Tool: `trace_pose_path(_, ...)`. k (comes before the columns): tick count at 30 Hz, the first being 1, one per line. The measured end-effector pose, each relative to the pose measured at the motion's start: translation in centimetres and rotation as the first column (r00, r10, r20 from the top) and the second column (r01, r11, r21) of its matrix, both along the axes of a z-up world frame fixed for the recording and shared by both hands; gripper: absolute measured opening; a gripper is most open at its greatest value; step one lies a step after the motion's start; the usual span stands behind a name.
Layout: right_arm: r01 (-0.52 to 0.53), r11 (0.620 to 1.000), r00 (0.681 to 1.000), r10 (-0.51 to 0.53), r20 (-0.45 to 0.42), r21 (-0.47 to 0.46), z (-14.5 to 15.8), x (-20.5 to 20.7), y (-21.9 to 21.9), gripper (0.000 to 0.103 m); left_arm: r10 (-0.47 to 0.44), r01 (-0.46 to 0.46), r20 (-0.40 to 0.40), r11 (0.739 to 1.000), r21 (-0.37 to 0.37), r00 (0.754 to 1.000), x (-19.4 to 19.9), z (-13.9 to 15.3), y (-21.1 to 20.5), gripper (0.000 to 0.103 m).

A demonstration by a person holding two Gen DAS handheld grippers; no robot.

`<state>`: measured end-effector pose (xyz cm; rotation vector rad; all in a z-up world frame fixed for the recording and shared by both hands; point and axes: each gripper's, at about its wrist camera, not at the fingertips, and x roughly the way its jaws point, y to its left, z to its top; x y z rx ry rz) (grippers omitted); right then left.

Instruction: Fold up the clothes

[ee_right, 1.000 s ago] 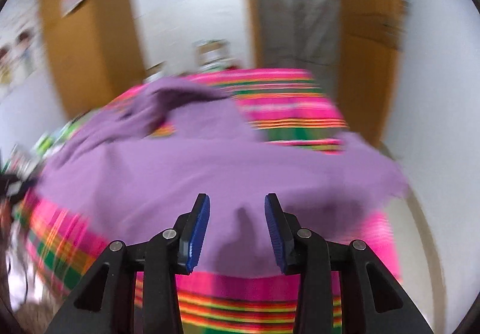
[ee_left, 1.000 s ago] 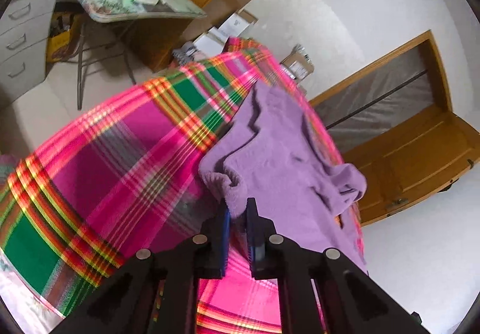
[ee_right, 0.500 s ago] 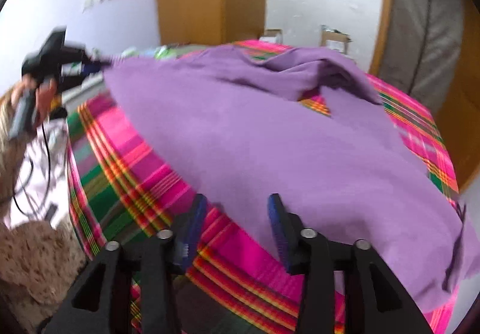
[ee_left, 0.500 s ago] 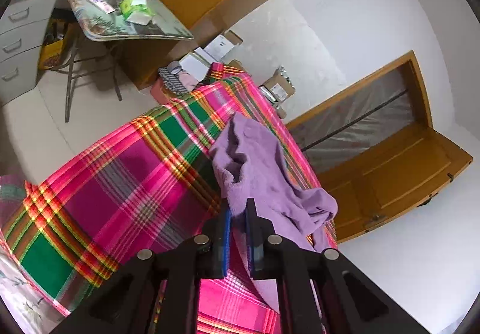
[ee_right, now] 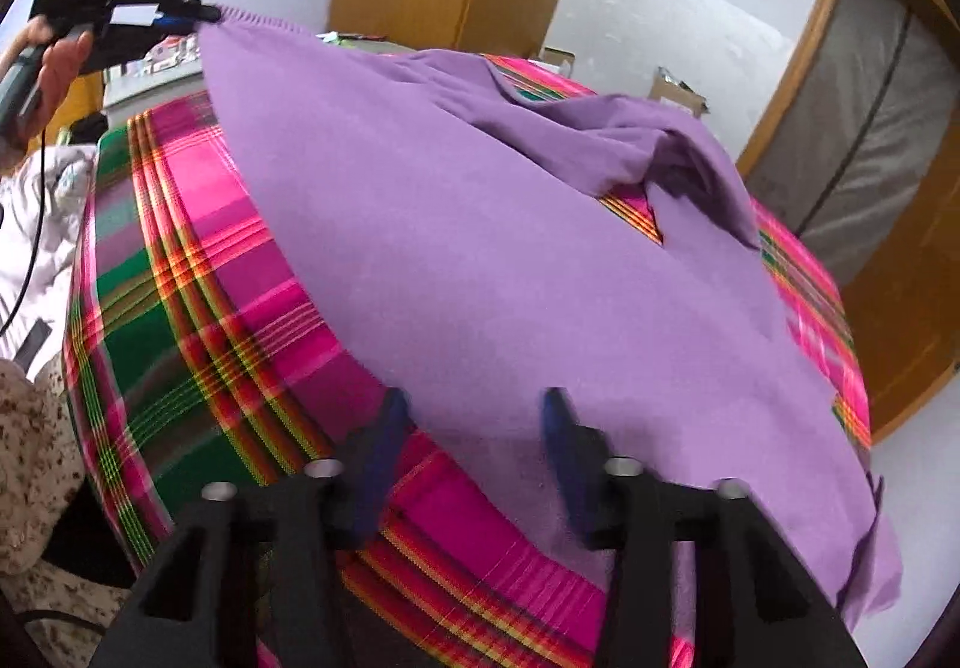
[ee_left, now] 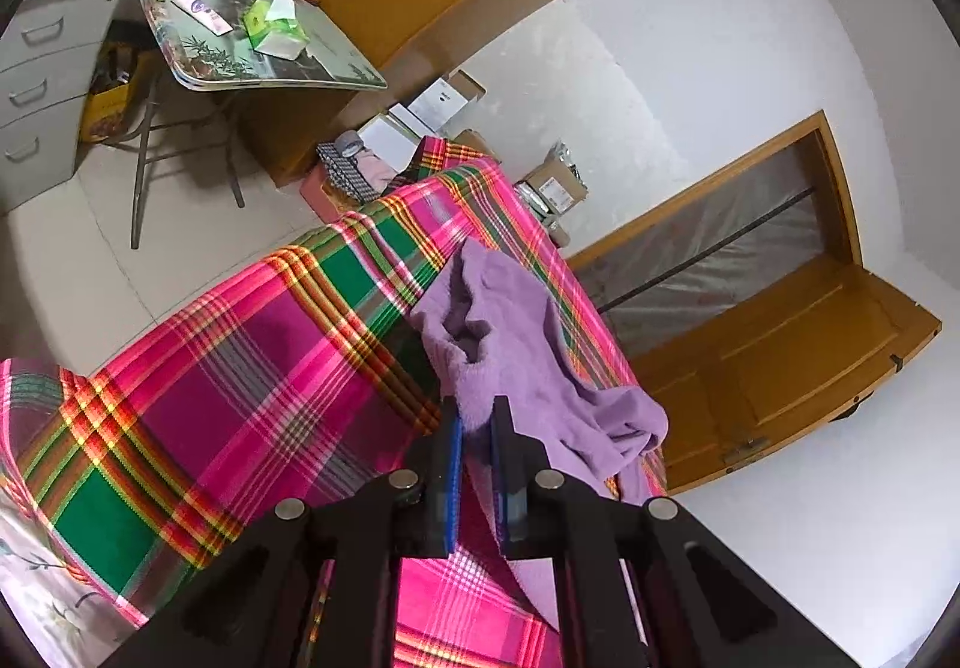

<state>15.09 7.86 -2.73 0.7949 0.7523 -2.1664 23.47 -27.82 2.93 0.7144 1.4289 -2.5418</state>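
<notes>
Clamped in the left gripper (ee_left: 476,416) is one edge of the purple garment (ee_right: 480,248), which is lifted there and otherwise spread across the plaid cloth (ee_right: 198,320) covering the surface, reaching its near and right edges. The right gripper (ee_right: 474,410) is held with its fingers apart over the garment's near hem, gripping nothing. A cluttered folding table (ee_left: 336,68) and grey drawers (ee_left: 36,86) are seen beyond the far-left corner.

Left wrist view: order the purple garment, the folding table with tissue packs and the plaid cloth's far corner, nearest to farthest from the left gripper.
1. Purple garment, clamped in the left gripper.
2. Plaid cloth's far corner, ahead, mid-frame.
3. Folding table, upper left, beyond it.
</notes>
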Motion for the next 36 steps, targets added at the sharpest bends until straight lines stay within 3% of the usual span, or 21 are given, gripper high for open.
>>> trace_pose_path(3,0.010,1.000,1.000,-0.010,-0.016,0.016,-0.1,0.0,-0.3,0.006,0.004,-0.005,0.010,1.000,0.014,1.000,0.3,-0.6,-0.2,0.008)
trace_pose_path(7,0.034,0.999,0.999,-0.034,-0.028,-0.023,0.8,0.1,0.1,0.004,0.008,-0.009,0.027,1.000,0.016,1.000,0.9,-1.2,-0.2,0.008)
trace_pose_path(14,0.009,0.998,1.000,-0.010,-0.007,-0.059,2.7,1.4,1.0,0.004,0.012,-0.012,0.054,1.000,-0.015,0.998,2.2,-1.4,-0.1,0.008)
trace_pose_path(26,-0.033,0.999,0.993,0.033,0.110,-0.004,0.6,1.1,1.1,0.004,0.018,-0.018,0.171,1.000,-0.005,0.985,3.2,-4.3,-0.5,0.009)
trace_pose_path(32,-0.066,0.998,0.981,0.066,0.180,-0.007,2.2,0.5,1.3,0.008,-0.026,0.042,0.217,0.997,-0.067,0.976,2.7,-3.2,-0.3,0.010)
trace_pose_path(36,-0.078,0.996,0.968,0.088,0.233,-0.050,3.7,-0.6,1.7,0.018,-0.041,0.065,0.237,0.993,-0.096,0.971,2.9,-2.5,-0.7,0.011)
